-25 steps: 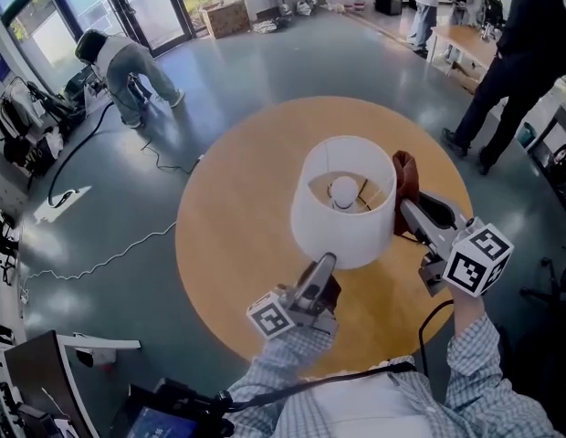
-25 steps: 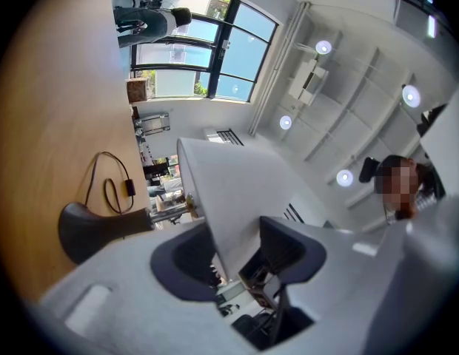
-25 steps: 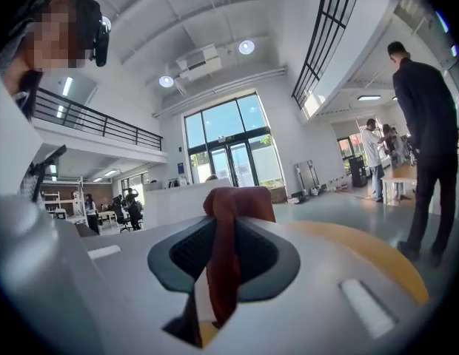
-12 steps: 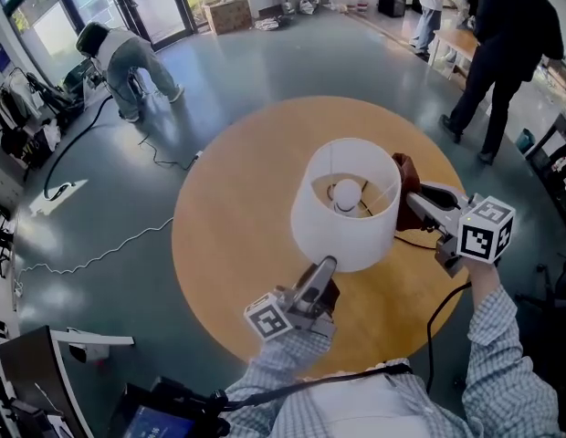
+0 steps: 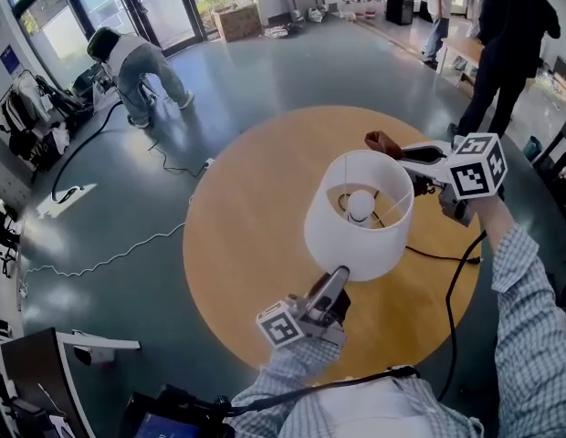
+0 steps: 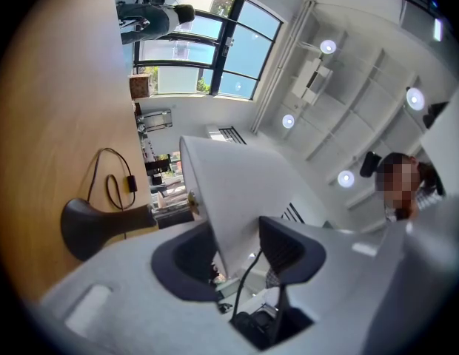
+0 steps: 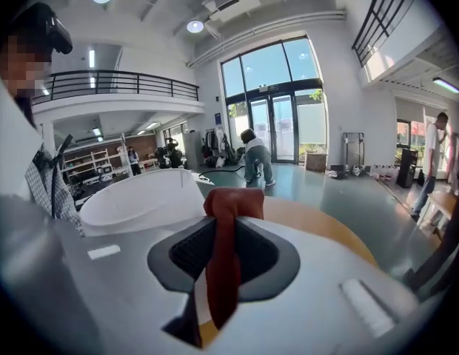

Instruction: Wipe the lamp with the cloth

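The lamp's white shade [image 5: 359, 213] stands over the round wooden table [image 5: 246, 245], its bulb [image 5: 361, 204] showing inside. My left gripper [image 5: 336, 277] reaches up from below and is shut on the shade's lower rim; in the left gripper view the shade wall [image 6: 237, 191] runs between its pads, with the dark lamp base [image 6: 89, 224] at the left. My right gripper [image 5: 406, 153] sits at the far right of the shade's top rim, shut on a red-brown cloth [image 5: 383, 141]. In the right gripper view the cloth [image 7: 228, 205] hangs between the pads, beside the shade [image 7: 141, 198].
The lamp's black cord [image 5: 447, 258] trails across the table to the right edge. One person bends over at the back left [image 5: 137, 62]; another in dark clothes stands at the back right [image 5: 507, 35]. Cables [image 5: 110, 258] lie on the floor to the left.
My right gripper has carried the cloth from the shade's right side round toward its far rim. The left gripper has kept its hold on the shade. The person in dark has walked away.
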Available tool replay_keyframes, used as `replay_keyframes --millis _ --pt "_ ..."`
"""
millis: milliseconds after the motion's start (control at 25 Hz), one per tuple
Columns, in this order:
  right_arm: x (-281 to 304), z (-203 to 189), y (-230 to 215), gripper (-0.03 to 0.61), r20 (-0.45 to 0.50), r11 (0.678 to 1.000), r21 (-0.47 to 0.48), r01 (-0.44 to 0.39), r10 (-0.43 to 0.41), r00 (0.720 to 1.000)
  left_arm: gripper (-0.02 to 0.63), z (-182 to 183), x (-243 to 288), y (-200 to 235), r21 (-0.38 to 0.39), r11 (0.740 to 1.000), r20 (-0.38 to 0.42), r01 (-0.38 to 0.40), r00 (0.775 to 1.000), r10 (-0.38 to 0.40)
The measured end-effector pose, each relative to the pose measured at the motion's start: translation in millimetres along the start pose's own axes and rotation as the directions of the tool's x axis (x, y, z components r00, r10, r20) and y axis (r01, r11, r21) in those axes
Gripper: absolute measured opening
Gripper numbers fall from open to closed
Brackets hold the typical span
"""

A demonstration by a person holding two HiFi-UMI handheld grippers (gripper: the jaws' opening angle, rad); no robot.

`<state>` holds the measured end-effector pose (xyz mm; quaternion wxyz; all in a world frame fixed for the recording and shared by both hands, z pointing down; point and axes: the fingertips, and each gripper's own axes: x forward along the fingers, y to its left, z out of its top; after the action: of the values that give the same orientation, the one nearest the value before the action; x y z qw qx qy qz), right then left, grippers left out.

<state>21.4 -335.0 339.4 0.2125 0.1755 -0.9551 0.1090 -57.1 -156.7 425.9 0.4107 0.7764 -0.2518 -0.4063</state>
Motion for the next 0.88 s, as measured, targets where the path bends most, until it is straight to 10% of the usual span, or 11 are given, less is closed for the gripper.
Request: replay_keyframes --millis 360,880 --pt "54.3 38.0 13.8 0.081 -0.353 0.922 -0.281 -0.268 0.16 0.922 0.176 -3.8 4.9 4.3 0.006 1.0 -0.002 -0.008 1.0 0.008" --pt "102.6 56.8 103.0 0.078 -0.76 0.576 -0.46 -0.676 0.138 0.635 0.176 -4.9 4.3 6.3 0.004 1.0 0.002 -0.021 1.0 0.021"
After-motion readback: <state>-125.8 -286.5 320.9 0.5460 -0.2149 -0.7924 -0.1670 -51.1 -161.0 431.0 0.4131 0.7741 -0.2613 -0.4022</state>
